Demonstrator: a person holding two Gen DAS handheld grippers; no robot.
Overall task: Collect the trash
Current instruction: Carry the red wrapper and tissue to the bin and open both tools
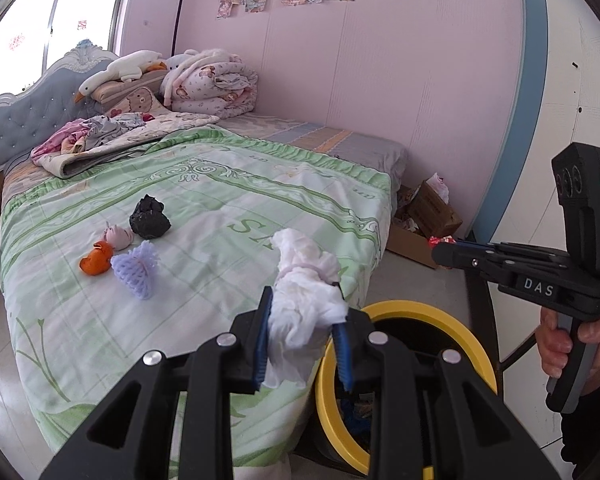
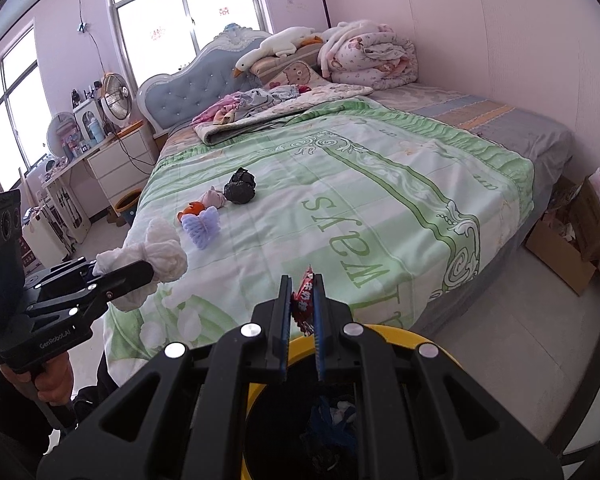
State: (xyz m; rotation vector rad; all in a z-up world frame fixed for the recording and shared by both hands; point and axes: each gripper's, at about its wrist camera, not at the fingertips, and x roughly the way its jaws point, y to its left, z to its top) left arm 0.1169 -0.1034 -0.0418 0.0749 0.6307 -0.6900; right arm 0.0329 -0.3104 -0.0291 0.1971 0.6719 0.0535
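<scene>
My left gripper (image 1: 304, 300) is shut on a crumpled white tissue wad (image 1: 300, 300), held above the foot of the bed beside the yellow-rimmed trash bin (image 1: 412, 308). In the right wrist view that left gripper (image 2: 140, 270) and the tissue wad (image 2: 160, 252) show at the left. My right gripper (image 2: 302, 292) is shut on a small red snack wrapper (image 2: 303, 300), just above the bin's yellow rim (image 2: 400, 334). In the left wrist view the right gripper (image 1: 440, 250) shows at the right with a bit of the red wrapper (image 1: 436, 241) at its tips. More trash lies on the bed: a black crumpled bag (image 1: 150, 218), a purple foam net (image 1: 137, 266), an orange peel (image 1: 96, 260) and a pinkish wad (image 1: 118, 236).
The green blanket (image 2: 380, 200) covers the bed, with bedding and a goose plush (image 2: 276, 48) at the headboard. An open cardboard box (image 1: 424, 220) sits on the floor by the pink wall. The bin holds blue and white scraps (image 2: 332, 420). A nightstand and fan (image 2: 116, 100) stand by the window.
</scene>
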